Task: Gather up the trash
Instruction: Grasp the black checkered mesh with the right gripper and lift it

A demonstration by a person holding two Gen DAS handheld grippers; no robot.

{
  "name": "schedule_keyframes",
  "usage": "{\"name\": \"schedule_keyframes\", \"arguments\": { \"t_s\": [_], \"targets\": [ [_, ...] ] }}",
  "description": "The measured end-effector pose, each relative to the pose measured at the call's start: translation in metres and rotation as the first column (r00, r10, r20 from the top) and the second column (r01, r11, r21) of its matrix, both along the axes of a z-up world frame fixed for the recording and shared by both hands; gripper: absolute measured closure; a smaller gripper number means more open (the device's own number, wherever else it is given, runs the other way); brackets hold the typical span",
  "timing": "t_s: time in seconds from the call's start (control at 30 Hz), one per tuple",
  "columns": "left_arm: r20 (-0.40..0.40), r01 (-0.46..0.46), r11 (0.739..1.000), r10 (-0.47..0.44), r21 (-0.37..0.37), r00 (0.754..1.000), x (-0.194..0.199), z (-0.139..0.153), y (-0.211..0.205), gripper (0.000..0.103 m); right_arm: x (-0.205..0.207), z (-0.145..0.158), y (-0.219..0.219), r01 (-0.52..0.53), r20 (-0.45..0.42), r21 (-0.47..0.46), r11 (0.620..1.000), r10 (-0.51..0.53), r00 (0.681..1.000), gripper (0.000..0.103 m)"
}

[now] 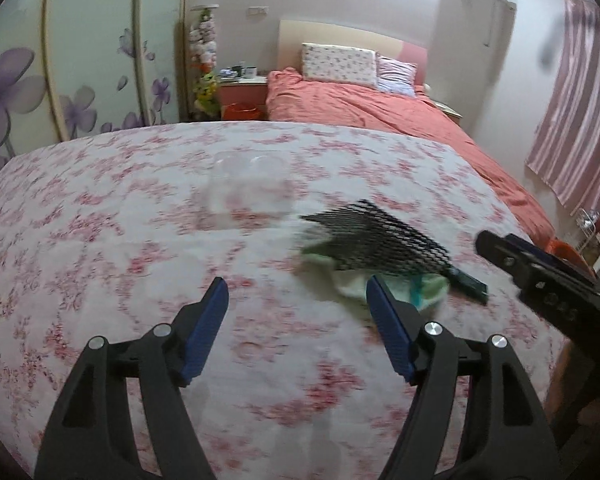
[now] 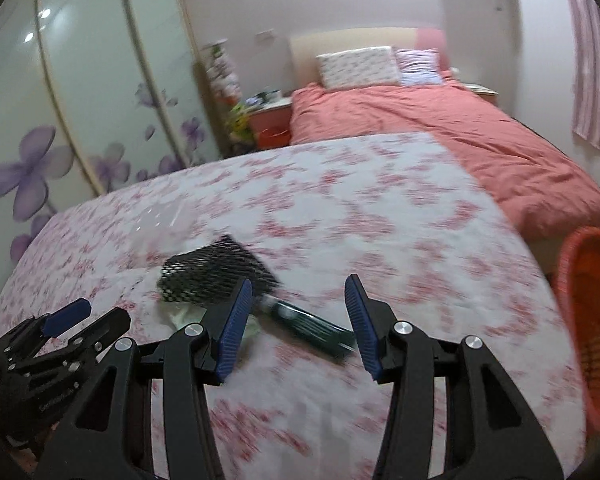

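Note:
On the floral-cloth table (image 1: 100,240) lie a black mesh net (image 1: 376,240) with a dark green tag (image 1: 470,282), a crumpled green-white wrapper (image 1: 380,284) under it, and a clear plastic container (image 1: 248,188) further back. My left gripper (image 1: 298,316) is open and empty, just left of the wrapper. My right gripper (image 2: 300,312) is open and empty, with the green tag (image 2: 312,326) between its fingers and the mesh (image 2: 216,276) just ahead. The right gripper's tip also shows in the left wrist view (image 1: 496,248). The left gripper shows in the right wrist view (image 2: 88,318).
An orange basket (image 2: 592,320) stands at the table's right edge. Behind the table is a bed with a coral duvet (image 1: 380,112), a nightstand (image 1: 242,90) and a wardrobe with purple flowers (image 1: 80,92). Striped curtains (image 1: 572,120) hang at the right.

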State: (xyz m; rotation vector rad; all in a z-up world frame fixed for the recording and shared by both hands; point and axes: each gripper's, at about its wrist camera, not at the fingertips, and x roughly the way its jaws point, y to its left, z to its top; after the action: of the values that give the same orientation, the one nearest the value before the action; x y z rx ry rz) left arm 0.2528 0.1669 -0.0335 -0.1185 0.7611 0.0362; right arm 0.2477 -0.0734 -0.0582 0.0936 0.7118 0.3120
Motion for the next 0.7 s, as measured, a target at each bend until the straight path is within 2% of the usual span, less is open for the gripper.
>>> {"name": "schedule_keyframes", "arguments": {
  "t_s": [0.2,0.3,0.43,0.53,0.6,0.67,0.7],
  "targets": [
    [0.008,-0.022,1.000,0.023,-0.019,1.000,0.004,-0.003,0.015,0.033,0.026,-0.017,0.033,-0.030,-0.062,-0.032,0.999,0.028,0.998,0.054],
    [0.003,-0.020,1.000,0.020,-0.024,1.000,0.007,-0.006,0.017,0.033,0.034,-0.023,0.041,-0.042,-0.100,-0.063,0.997,0.036,0.994,0.054],
    [-0.007,-0.015,0.999,0.014,-0.034,1.000,0.011,-0.012,0.018,0.033,0.041,-0.029,0.043,-0.044,-0.134,-0.060,0.997,0.036,0.990,0.058],
    [-0.015,-0.011,0.999,0.011,-0.039,1.000,0.013,-0.017,0.018,0.033,0.041,-0.030,0.044,-0.044,-0.140,-0.074,0.996,0.033,0.990,0.067],
    [-0.019,-0.008,0.999,0.008,-0.043,1.000,0.014,-0.019,0.016,0.033,0.040,-0.029,0.047,-0.041,-0.133,-0.093,0.995,0.029,0.991,0.085],
    [-0.021,-0.005,0.999,0.004,-0.044,1.000,0.014,-0.020,0.015,0.033,0.040,-0.029,0.049,-0.052,-0.124,-0.096,0.994,0.040,0.991,0.096],
    [-0.021,-0.002,0.999,0.001,-0.043,1.000,0.014,-0.021,0.013,0.033,0.039,-0.029,0.049,-0.054,-0.120,-0.098,0.994,0.042,0.992,0.097]
  ]
}}
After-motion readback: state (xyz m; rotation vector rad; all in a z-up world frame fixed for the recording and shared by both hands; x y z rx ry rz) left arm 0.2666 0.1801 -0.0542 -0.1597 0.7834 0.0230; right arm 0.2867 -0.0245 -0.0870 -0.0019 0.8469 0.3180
